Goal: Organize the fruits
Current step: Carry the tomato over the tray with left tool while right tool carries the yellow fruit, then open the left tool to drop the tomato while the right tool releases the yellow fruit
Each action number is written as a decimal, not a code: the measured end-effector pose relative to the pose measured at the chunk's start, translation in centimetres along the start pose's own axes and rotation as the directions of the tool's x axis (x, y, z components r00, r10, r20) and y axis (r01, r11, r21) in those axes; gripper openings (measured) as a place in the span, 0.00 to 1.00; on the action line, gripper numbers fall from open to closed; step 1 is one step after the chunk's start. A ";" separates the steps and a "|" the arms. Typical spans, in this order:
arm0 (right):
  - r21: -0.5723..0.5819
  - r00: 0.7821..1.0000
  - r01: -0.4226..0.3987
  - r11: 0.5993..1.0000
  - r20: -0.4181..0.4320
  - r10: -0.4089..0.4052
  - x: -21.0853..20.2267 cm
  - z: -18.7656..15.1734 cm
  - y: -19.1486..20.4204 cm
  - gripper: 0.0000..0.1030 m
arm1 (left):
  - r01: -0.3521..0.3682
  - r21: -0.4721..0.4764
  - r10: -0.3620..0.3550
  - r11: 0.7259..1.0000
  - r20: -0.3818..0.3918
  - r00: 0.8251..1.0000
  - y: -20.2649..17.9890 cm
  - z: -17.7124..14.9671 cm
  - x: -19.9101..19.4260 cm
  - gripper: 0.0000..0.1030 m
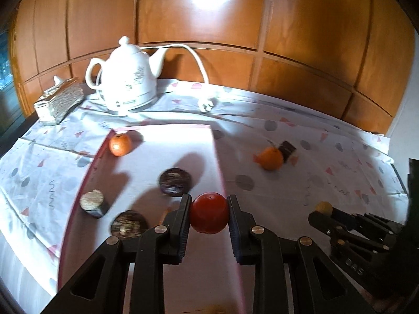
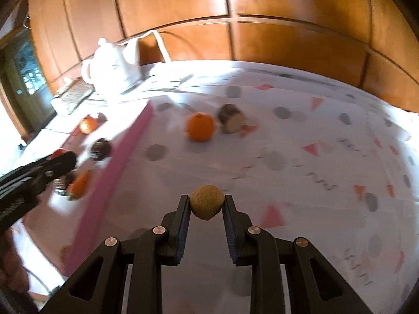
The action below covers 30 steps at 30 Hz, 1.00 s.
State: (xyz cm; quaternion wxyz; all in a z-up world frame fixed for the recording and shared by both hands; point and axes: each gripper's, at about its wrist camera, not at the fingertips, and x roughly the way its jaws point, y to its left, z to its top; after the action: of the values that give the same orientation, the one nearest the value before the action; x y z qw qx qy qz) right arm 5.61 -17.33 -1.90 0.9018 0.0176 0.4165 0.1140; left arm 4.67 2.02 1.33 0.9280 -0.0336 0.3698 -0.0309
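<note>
My left gripper point(image 1: 209, 209) is shut on a red round fruit point(image 1: 209, 213), held above the right edge of a pink-rimmed white tray point(image 1: 167, 136). In the tray lie an orange point(image 1: 120, 144) and three dark round fruits point(image 1: 175, 181). My right gripper point(image 2: 206, 204) is shut on a small tan round fruit point(image 2: 207, 202), held above the tablecloth right of the tray point(image 2: 136, 136). A second orange point(image 2: 200, 127) lies on the cloth beside a dark brown fruit point(image 2: 230, 121). The right gripper also shows in the left wrist view point(image 1: 323, 210).
A white ceramic kettle point(image 1: 128, 76) with cord and plug point(image 1: 207, 106) stands at the back left. A patterned tissue box point(image 1: 59, 99) sits left of it. A wood-panelled wall closes the back. The patterned cloth point(image 2: 314, 157) stretches right.
</note>
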 end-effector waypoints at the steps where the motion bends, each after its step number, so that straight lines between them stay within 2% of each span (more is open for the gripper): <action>1: -0.009 1.000 -0.019 1.000 -0.001 0.019 0.0 0.1 0.7 0.24 | -0.008 -0.004 0.008 1.000 -0.001 1.000 0.4 0.0 0.0 0.26; 7: -0.074 0.992 -0.125 0.989 -0.007 0.125 -0.1 0.6 4.6 0.24 | -0.056 -0.038 0.056 0.998 0.005 0.998 3.2 0.2 -0.1 0.26; 14: -0.148 0.976 -0.217 0.965 -0.011 0.218 -0.4 1.4 8.6 0.24 | -0.115 -0.119 0.117 0.986 0.009 0.993 7.5 1.2 0.1 0.26; 21: -0.208 0.967 -0.252 0.945 -0.038 0.250 0.6 1.8 11.7 0.24 | -0.134 -0.176 0.138 0.975 0.010 0.990 10.2 2.5 0.6 0.26; 30: -0.204 0.967 -0.253 0.946 -0.074 0.243 2.2 1.9 12.8 0.26 | -0.145 -0.192 0.144 0.971 -0.021 0.989 10.4 2.9 2.1 0.27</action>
State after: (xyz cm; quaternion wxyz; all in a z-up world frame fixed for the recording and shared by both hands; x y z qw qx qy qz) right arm 6.02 -4.25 -0.66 0.8668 -0.0290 0.4179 0.2705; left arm 8.47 12.33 1.11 0.9189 -0.0964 0.3755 0.0727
